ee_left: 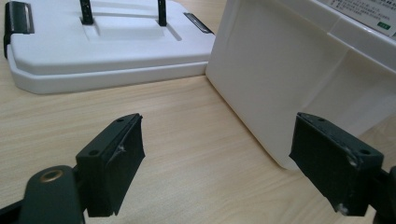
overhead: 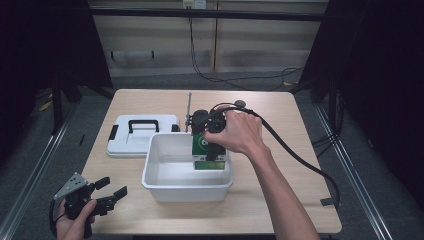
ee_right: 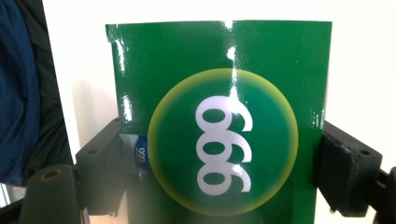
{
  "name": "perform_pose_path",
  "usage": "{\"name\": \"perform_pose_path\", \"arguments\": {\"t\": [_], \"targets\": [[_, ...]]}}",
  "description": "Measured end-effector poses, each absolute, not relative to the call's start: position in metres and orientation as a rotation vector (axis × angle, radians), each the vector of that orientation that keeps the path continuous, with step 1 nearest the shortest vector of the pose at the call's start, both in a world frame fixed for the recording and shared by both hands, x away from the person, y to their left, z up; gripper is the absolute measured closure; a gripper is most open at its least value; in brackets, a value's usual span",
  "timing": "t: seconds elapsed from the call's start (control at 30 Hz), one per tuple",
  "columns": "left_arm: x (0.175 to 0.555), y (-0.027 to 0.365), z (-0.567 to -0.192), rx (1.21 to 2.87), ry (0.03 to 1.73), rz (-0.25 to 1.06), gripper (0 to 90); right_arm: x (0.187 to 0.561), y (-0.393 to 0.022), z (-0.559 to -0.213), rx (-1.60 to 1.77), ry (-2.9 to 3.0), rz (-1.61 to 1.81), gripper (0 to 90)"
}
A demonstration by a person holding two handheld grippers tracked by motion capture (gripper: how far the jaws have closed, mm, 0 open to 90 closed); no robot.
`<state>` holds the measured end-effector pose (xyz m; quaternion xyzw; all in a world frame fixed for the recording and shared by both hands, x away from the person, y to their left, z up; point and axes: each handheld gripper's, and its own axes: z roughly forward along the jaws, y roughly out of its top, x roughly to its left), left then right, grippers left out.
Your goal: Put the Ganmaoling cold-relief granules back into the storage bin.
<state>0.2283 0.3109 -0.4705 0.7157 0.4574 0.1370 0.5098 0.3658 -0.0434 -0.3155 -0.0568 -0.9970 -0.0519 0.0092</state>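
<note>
Green and glossy, the box [ee_right: 219, 116] sits clamped between the jaws of our right gripper [overhead: 212, 131], one jaw pressed on each side; it bears a yellow-ringed circle with white digits. We hold it upright inside the white bin [overhead: 165, 175], against the bin's far right corner. The bin stands mid-desk, and its white lid [overhead: 127, 145] lies flat just beside it, toward the left edge. Our left gripper [overhead: 107, 192] rests near the desk's [overhead: 260, 200] front left corner, jaws spread wide apart on nothing.
</note>
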Motion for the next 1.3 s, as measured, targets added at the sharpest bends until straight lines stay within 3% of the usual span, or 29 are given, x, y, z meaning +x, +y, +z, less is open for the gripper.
{"name": "perform_pose_path", "arguments": {"t": [1.3], "targets": [[0.229,0.311,-0.471,1.721,1.102,0.329,16.9,0.373,-0.054,-0.371,-0.163,-3.083,-0.178,15.6]]}}
